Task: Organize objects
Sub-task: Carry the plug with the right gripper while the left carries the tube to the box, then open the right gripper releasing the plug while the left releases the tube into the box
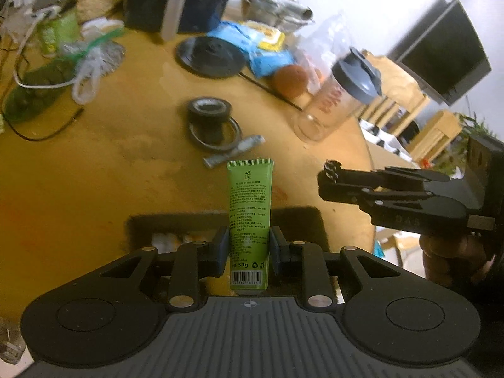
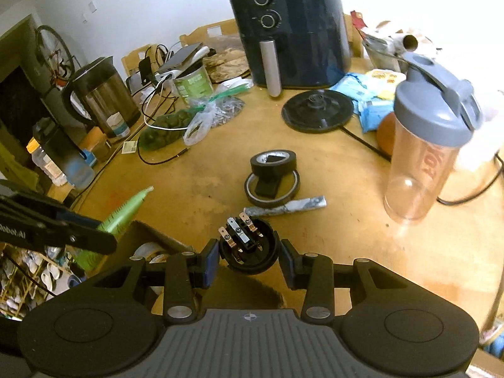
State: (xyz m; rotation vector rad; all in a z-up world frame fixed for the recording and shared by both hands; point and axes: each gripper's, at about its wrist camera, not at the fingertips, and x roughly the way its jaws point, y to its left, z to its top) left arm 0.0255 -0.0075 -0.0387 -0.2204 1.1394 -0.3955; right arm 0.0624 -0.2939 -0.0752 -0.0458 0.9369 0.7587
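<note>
While both our hands hover over the near edge of the round yellow wooden desk (image 2: 362,230), each set of tongs slants downward toward it. Our left tongs (image 1: 248,249) are clamped on a slim green plastic tube with black print (image 1: 249,217); the blue pads press its lower part from either side, just above the barcode, and the tube stands up straight out of the jaws with its crimped end farthest from us. Below the tube sits a dark open box (image 1: 302,220) at the desk's edge.

Our right tongs (image 2: 249,256) grip a small round black plastic part with copper and silver metal contacts (image 2: 247,245). It sits between the two blue pads, which touch its sides, with its open face and contacts turned up toward the camera. From the left wrist view these right tongs (image 1: 330,171) reach in from the right, level with the tube's top, with part of our hand (image 1: 447,252) showing beneath them.

Farther out on the desk lie two stacked black tape rolls (image 2: 272,173), a small crumpled silver tube (image 2: 285,209) just in front of them, and a clear shaker bottle with a grey lid (image 2: 428,138) to the right.
</note>
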